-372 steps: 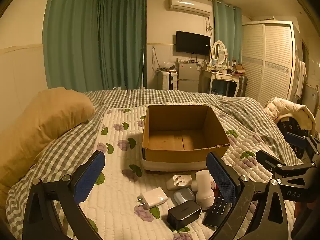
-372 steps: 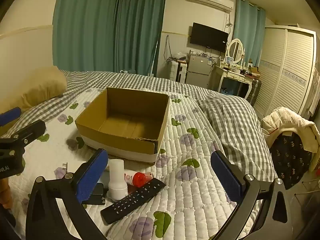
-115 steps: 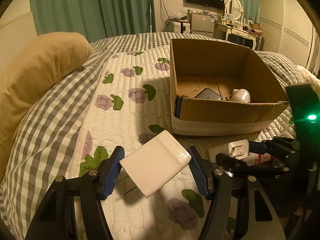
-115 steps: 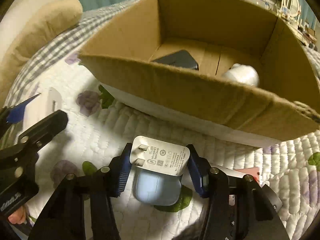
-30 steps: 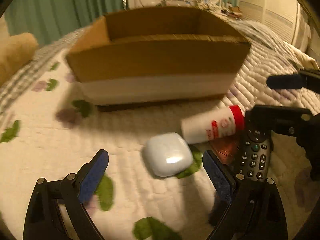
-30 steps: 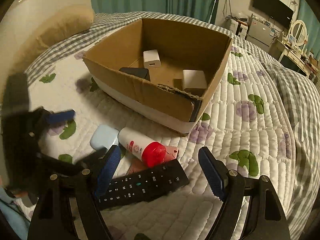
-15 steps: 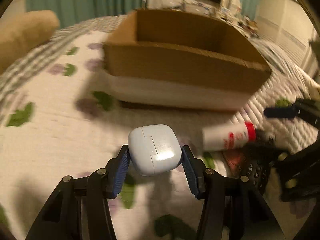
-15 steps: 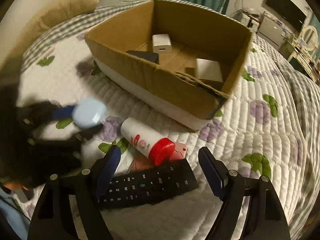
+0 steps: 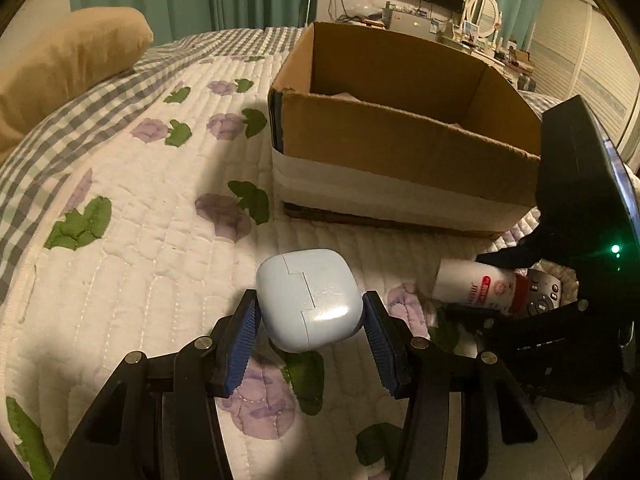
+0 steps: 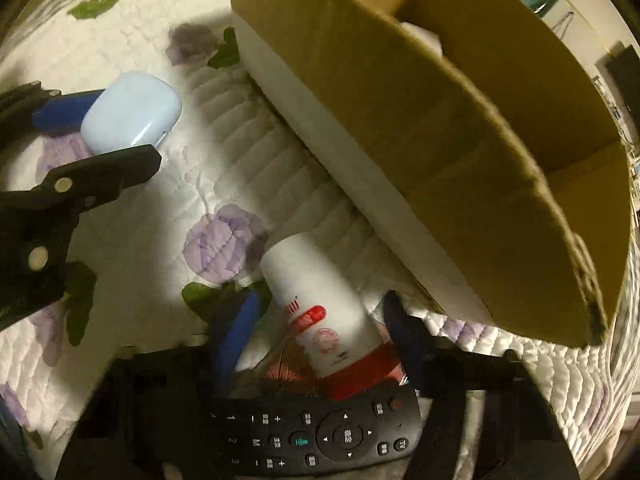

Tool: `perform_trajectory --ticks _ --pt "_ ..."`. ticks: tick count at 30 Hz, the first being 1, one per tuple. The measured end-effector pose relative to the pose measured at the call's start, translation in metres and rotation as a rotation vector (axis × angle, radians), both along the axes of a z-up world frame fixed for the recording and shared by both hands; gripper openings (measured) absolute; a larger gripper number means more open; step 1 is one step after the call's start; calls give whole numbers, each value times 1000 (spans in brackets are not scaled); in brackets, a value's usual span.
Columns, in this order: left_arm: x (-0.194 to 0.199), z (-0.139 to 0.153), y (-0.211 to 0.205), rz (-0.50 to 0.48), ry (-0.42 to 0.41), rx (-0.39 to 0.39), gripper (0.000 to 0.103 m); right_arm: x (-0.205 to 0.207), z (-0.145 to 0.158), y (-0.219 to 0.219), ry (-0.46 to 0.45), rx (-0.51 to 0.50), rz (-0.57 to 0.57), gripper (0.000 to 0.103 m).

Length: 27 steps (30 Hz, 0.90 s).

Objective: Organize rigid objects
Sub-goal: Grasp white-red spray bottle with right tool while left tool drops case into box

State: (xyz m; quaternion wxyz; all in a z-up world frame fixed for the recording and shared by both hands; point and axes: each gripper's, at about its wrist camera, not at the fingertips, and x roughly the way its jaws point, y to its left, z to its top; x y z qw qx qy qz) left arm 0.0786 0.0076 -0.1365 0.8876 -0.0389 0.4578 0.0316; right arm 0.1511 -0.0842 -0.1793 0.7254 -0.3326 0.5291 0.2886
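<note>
Left wrist view: the pale blue earbud case (image 9: 309,299) is clamped between the blue pads of the left gripper (image 9: 310,334) at lower centre of the frame, lifted off the quilted bedspread (image 9: 132,248), with the cardboard box (image 9: 400,152) standing open in the upper right. In the right wrist view the right gripper (image 10: 320,336) is seen at lower centre with its jaws apart on either side of the white bottle with the red cap (image 10: 320,308), which lies on its side beside the box wall and just above the black remote control (image 10: 316,436); whether the pads are touching the bottle cannot be told. For the step in hand to be done well, the case should be carried level and raised clear of the near rim of the box before being released low inside, so that a bounce is avoided. The bottle is best gripped across its body, not its cap, and squarely, since a round smooth surface is likely to roll or slip. The two grippers are near each other, so a collision should be guarded against.
</note>
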Motion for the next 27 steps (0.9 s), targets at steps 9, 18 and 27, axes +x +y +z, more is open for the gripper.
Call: perform_trajectory --ticks 9,18,27 --pt "-5 10 1 -16 -4 -28 53 -41 36 7 -119 68 45 35" --pt "-13 86 -2 -60 -177 39 53 -57 125 -18 -236 271 -11 35" --pt "61 159 -20 -147 -306 87 53 1 207 -34 -424 413 -188 35"
